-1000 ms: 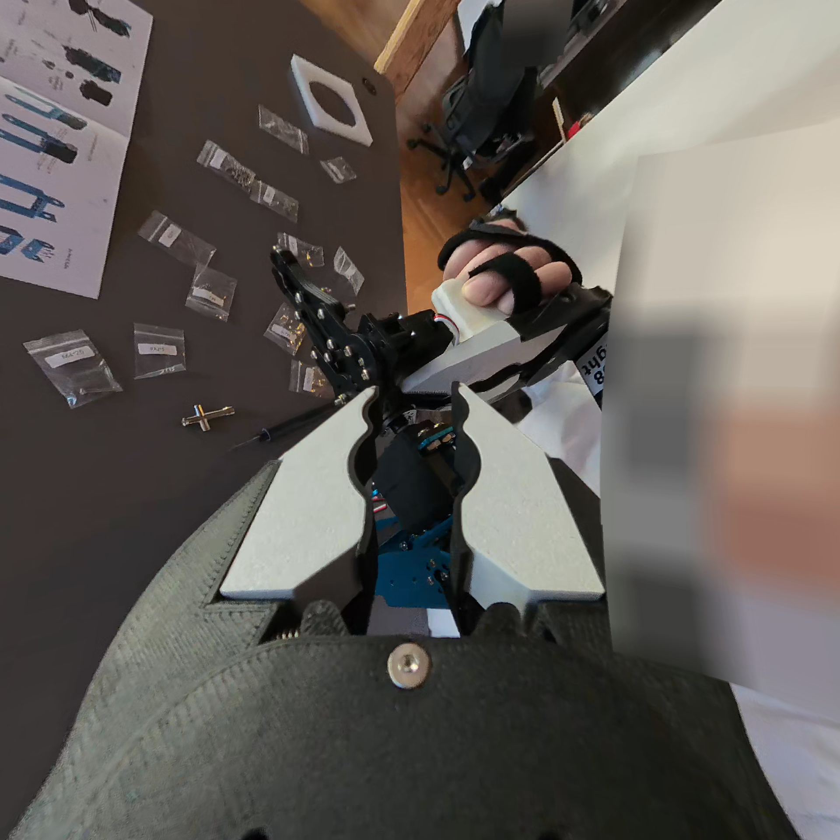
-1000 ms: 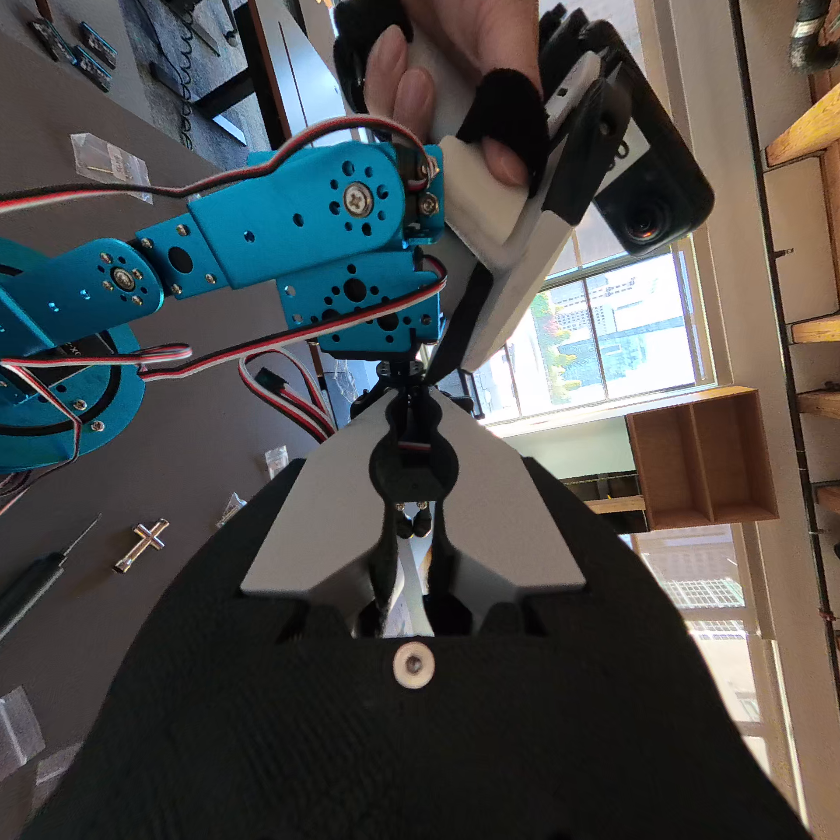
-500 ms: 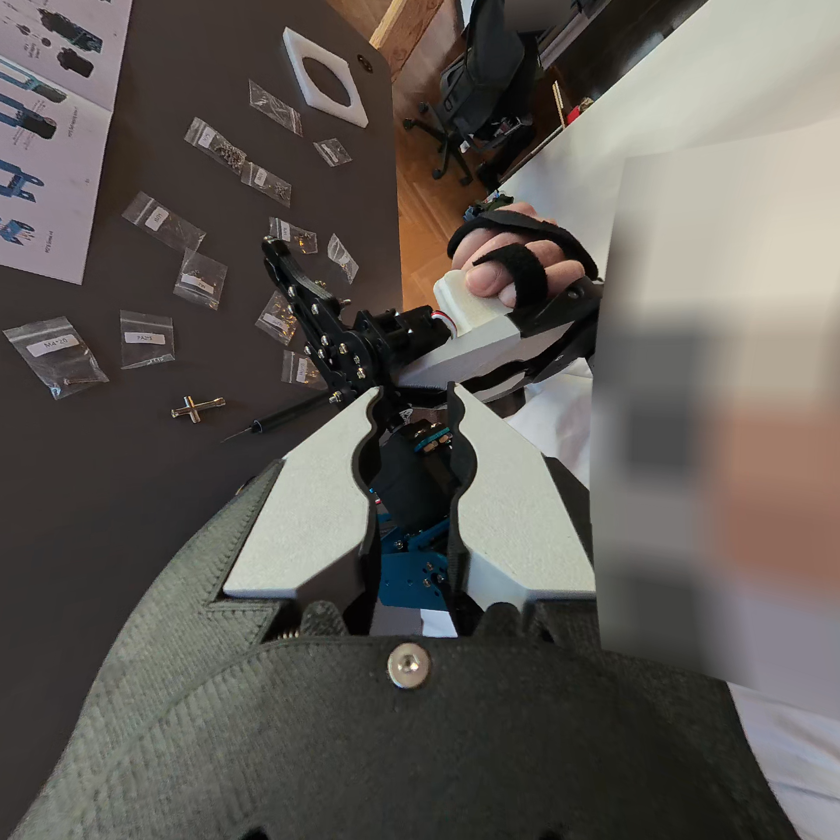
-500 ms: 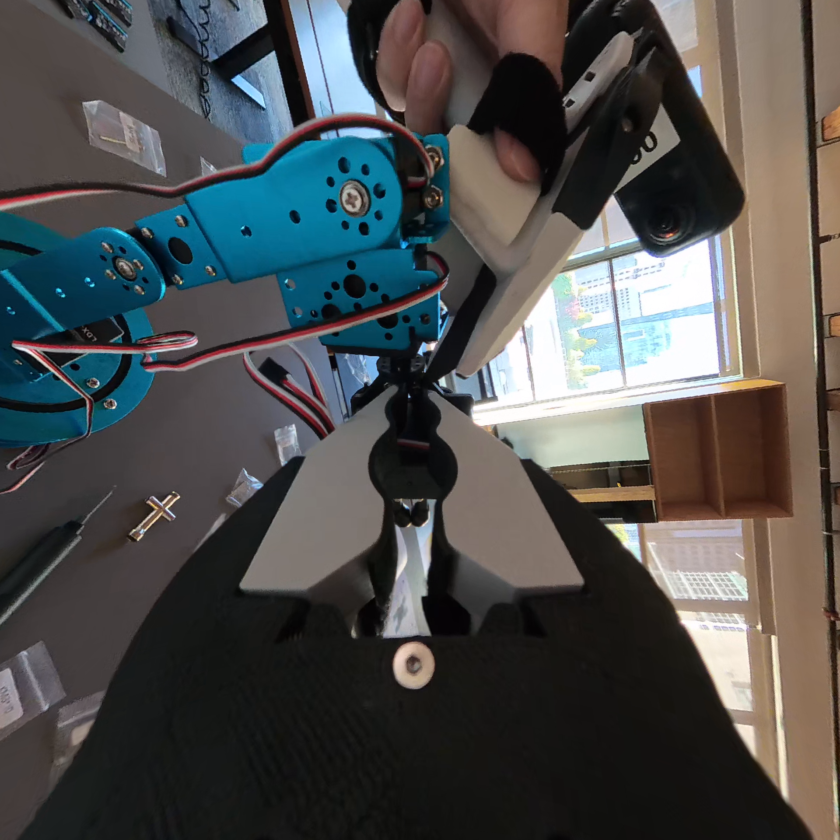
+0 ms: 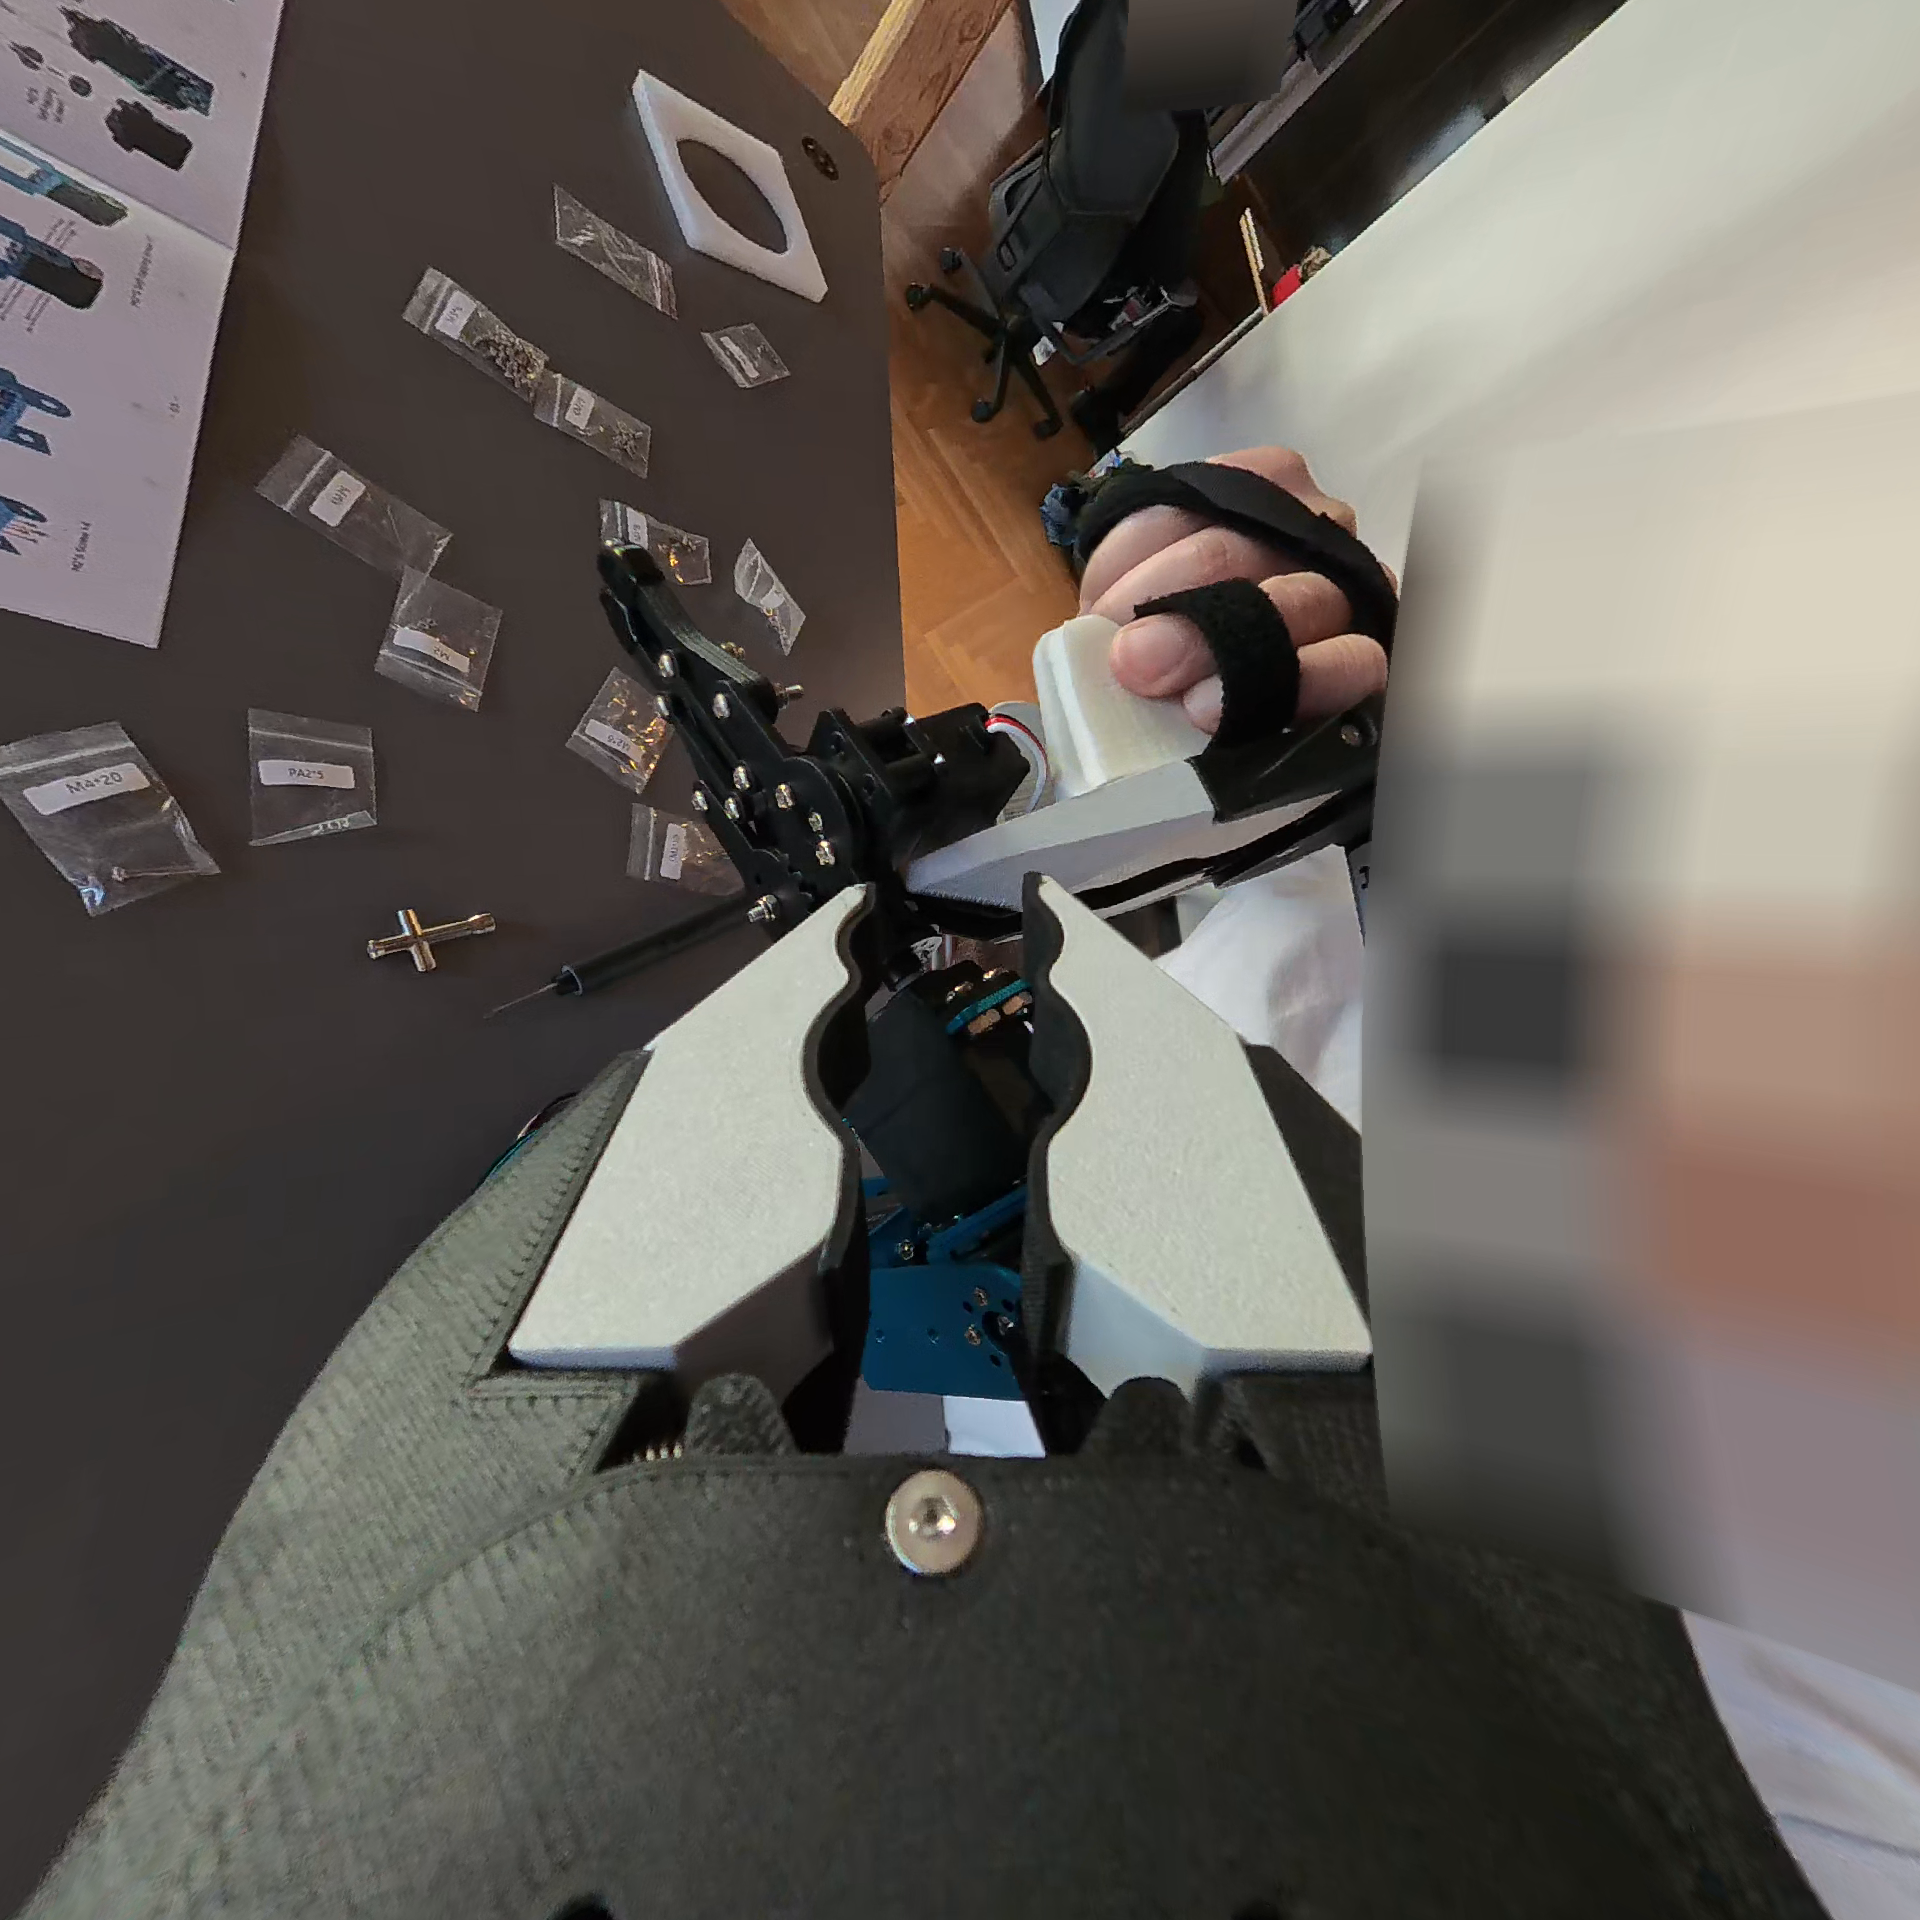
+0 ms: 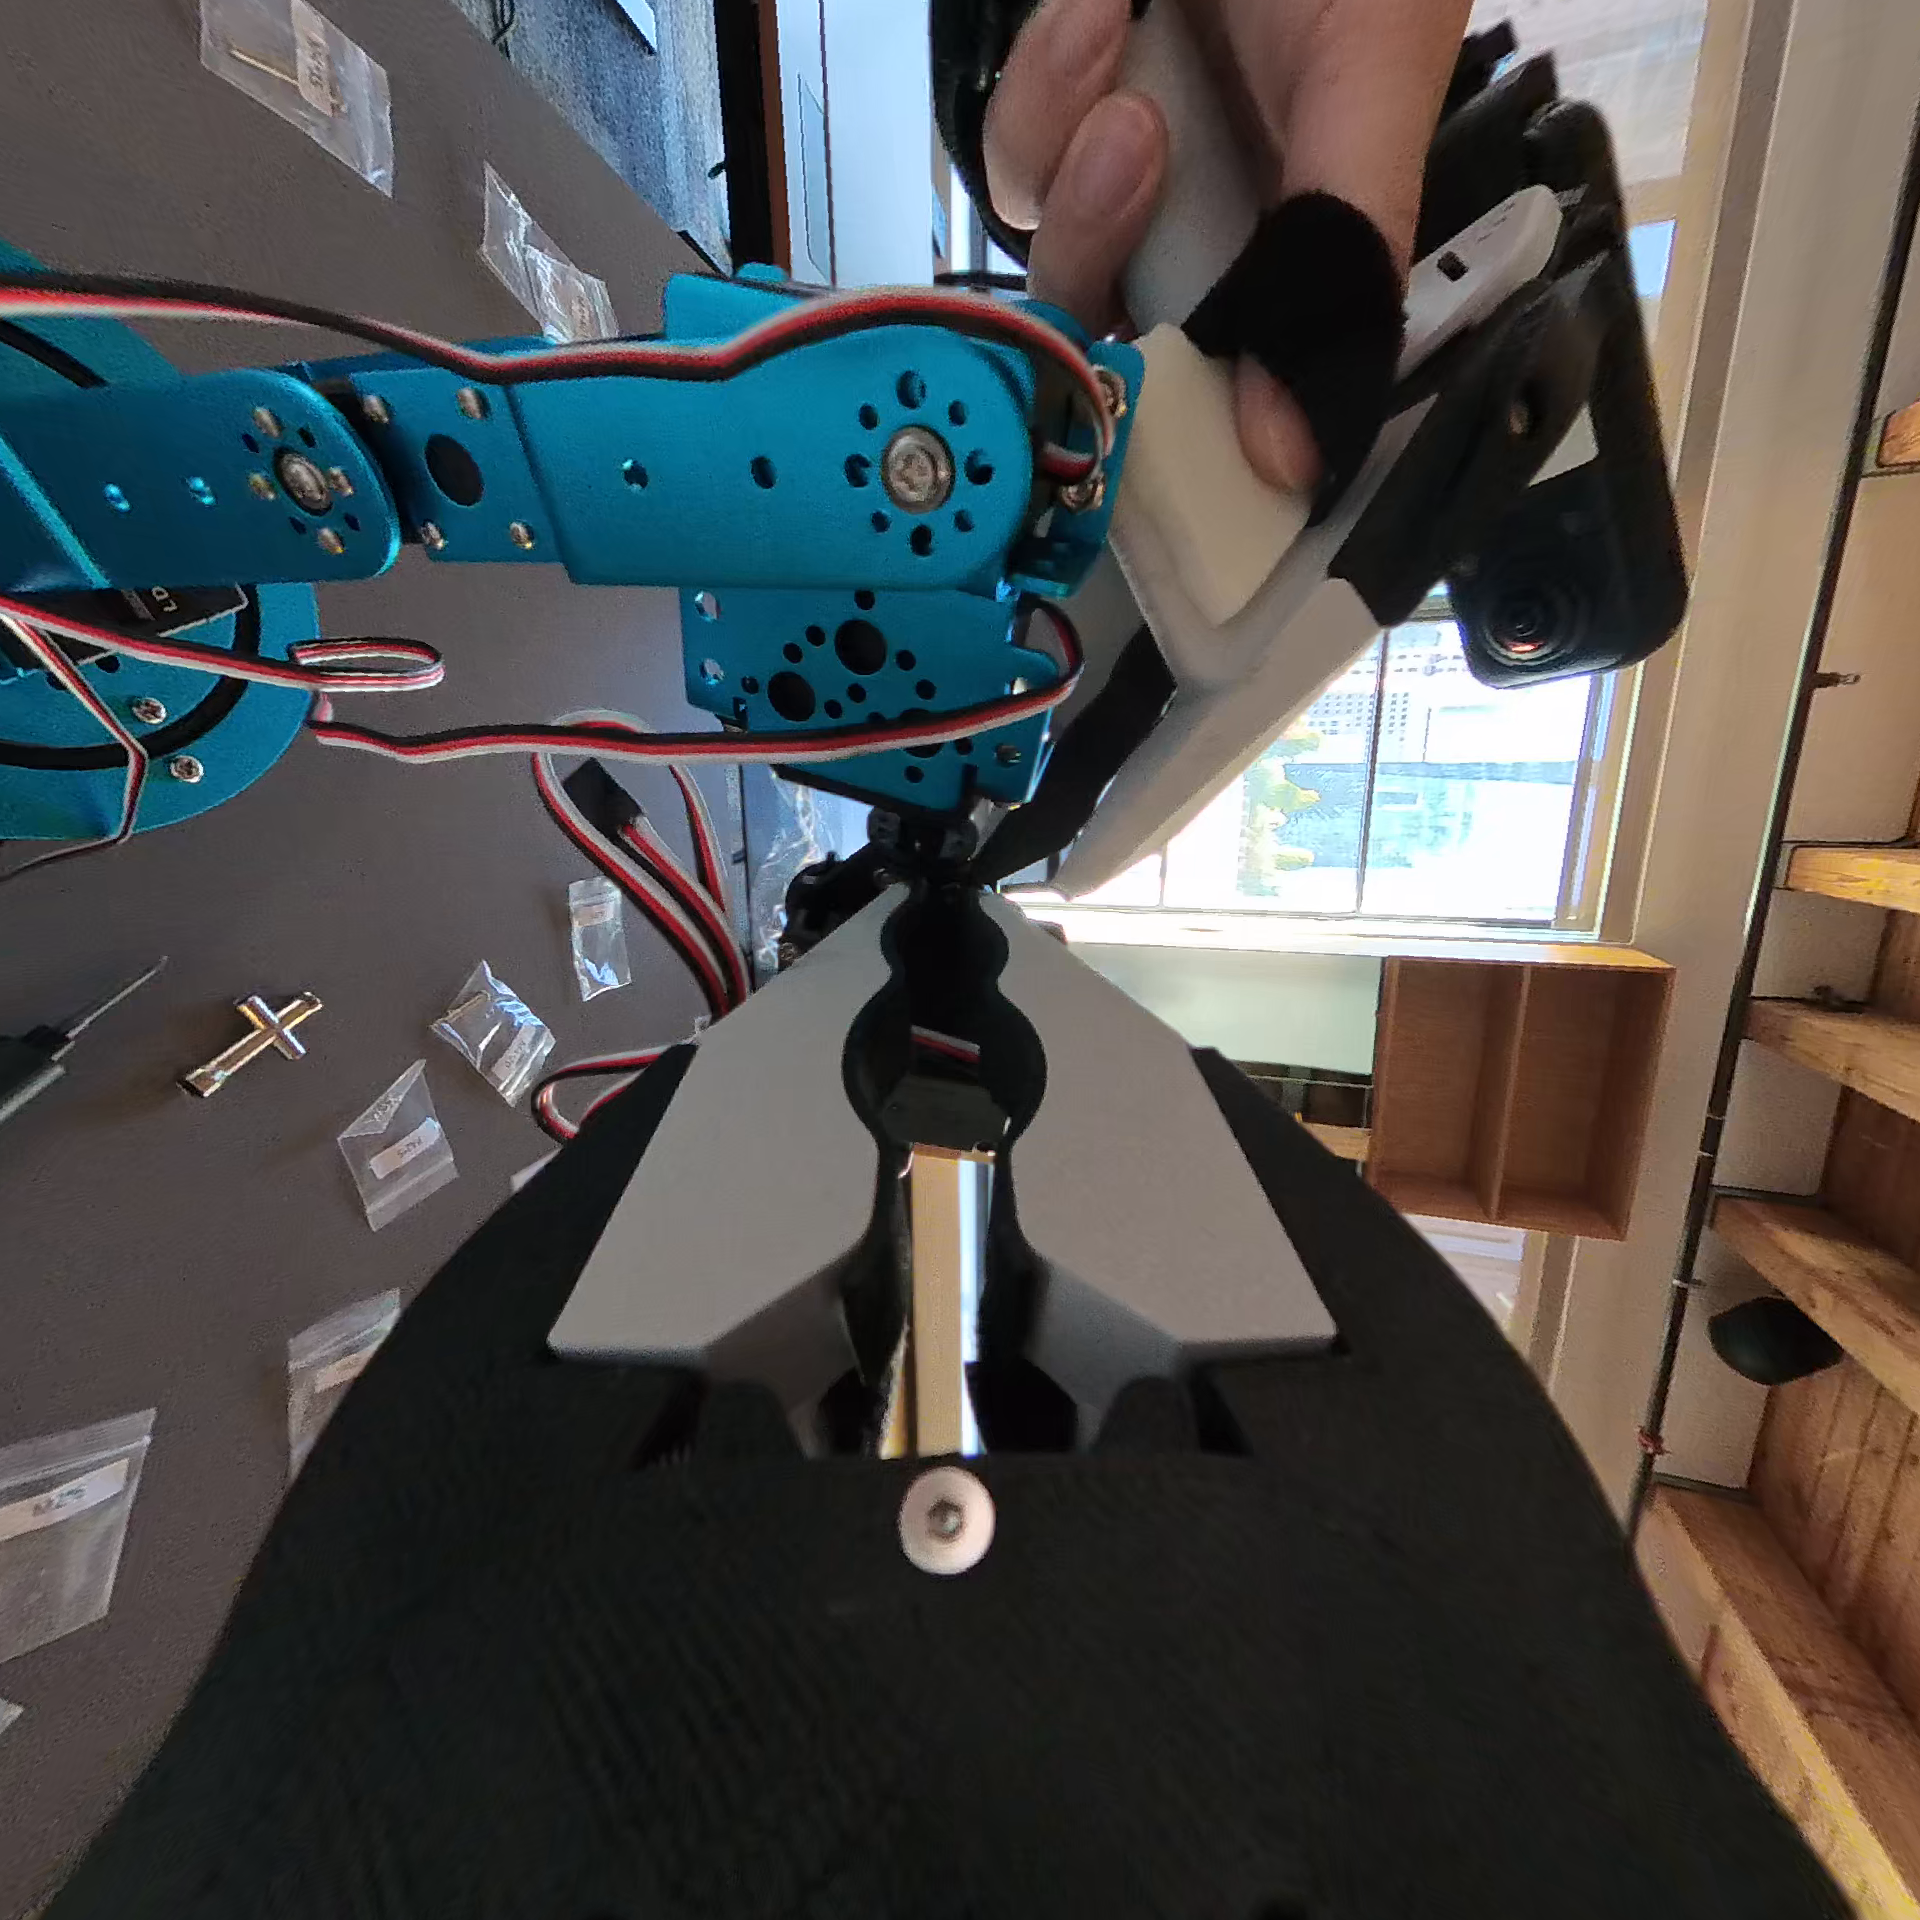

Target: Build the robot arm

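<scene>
Left wrist view: left gripper [image 5: 945, 894] is closed to a narrow gap about the upper end of the blue robot arm [image 5: 935, 1320]. A black servo [image 5: 914, 1101] and its blue bracket sit between the jaws. Whether the pads press on both sides is partly hidden, but the hold looks firm.

Right gripper [image 5: 977, 862] comes in from the right, strapped to a hand [image 5: 1236, 613]. It is clamped on the servo end of the black claw [image 5: 727, 727]. The claw's two linked fingers point up and left, over the dark table [image 5: 260, 1143].

Right wrist view: right gripper [image 6: 935, 894] has its tips almost meeting. A small black block [image 6: 940, 1107] with a striped lead sits in the round hollow between the jaws. The blue arm [image 6: 727, 468] runs across the frame from its round base [image 6: 156, 748] at the left. The left gripper [image 6: 1049, 821] holds its outer end. Red-white-black servo leads [image 6: 644, 831] hang loose, one with a free plug.

State as seen:
- Arm segments are bolted together as far as the wrist bracket.
- Claw meets the wrist bracket just where the two grippers come together. The joint is hidden, so I cannot tell whether it is fastened.
- On the table, apart from the arm:
  - clear bags of small hardware [image 5: 307, 774]
  - a cross wrench [image 5: 431, 935]
  - a thin screwdriver [image 5: 634, 951]
  - an instruction sheet [image 5: 94, 312]
  - a white foam frame [image 5: 727, 187]
- None of these is touched by either gripper.
</scene>
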A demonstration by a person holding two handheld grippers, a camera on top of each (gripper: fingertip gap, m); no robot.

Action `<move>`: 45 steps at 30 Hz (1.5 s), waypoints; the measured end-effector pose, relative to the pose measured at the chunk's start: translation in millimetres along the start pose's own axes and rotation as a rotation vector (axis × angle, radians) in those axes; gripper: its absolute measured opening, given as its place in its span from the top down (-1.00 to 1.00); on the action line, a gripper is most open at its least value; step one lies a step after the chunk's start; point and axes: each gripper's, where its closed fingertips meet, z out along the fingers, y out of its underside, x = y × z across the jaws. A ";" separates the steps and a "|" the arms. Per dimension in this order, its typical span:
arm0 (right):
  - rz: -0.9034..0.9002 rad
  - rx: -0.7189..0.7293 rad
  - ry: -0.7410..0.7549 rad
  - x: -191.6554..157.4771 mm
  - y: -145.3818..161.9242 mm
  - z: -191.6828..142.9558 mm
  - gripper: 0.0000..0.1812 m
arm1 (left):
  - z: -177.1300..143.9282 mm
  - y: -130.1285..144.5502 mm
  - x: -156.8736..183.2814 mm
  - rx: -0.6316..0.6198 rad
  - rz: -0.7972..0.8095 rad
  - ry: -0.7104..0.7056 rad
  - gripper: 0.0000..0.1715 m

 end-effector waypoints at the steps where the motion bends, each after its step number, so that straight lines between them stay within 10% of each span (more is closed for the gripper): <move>1: -0.014 0.004 0.009 0.1 -0.2 0.0 0.96 | -0.2 -0.1 -0.2 0.003 -0.005 0.006 0.71; 11: -0.208 0.014 0.053 -0.4 -1.7 -0.5 0.96 | -0.2 -0.5 -0.9 0.012 -0.038 0.034 0.72; 45: 0.102 0.078 0.014 -0.9 -1.1 0.2 0.95 | 0.2 -0.8 -2.0 0.000 -0.029 -0.003 0.74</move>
